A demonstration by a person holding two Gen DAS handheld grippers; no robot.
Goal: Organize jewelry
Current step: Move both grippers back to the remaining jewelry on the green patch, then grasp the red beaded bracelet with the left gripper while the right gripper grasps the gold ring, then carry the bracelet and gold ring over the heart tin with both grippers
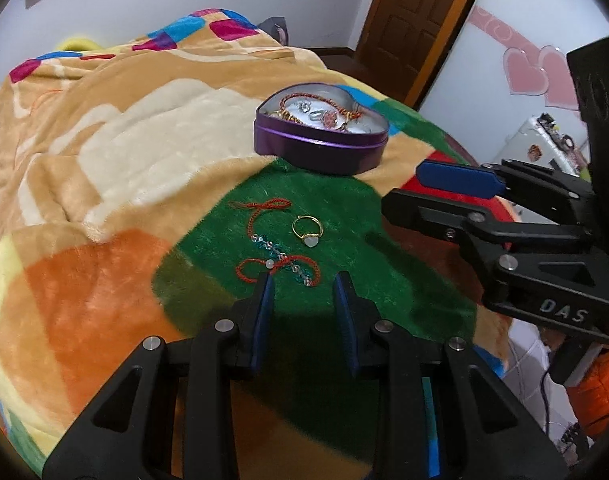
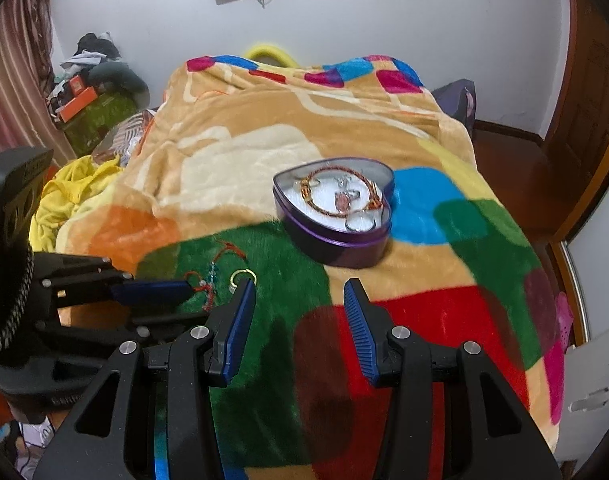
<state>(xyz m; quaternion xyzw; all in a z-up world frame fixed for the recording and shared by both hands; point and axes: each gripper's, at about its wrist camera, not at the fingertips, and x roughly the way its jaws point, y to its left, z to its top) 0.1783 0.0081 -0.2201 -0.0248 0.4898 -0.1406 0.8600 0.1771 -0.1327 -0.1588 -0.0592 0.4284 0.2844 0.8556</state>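
Note:
A red cord bracelet with blue and clear beads (image 1: 274, 242) lies on the green patch of the blanket, with a gold ring with a pale stone (image 1: 308, 230) beside it. My left gripper (image 1: 304, 284) is open, its fingertips just short of the bracelet. A purple heart-shaped tin (image 1: 318, 146) sits farther back, open, with bracelets and rings inside. My right gripper (image 2: 298, 290) is open and empty over the blanket, short of the tin (image 2: 336, 240). The bracelet (image 2: 208, 282) and ring (image 2: 242, 278) show at its left.
A colourful plush blanket (image 1: 144, 152) covers the bed. The right gripper (image 1: 424, 184) reaches in from the right in the left wrist view. A wooden door (image 1: 416, 20) and a white cabinet with pink hearts (image 1: 532, 72) stand behind. Clutter and boxes (image 2: 92, 100) lie beside the bed.

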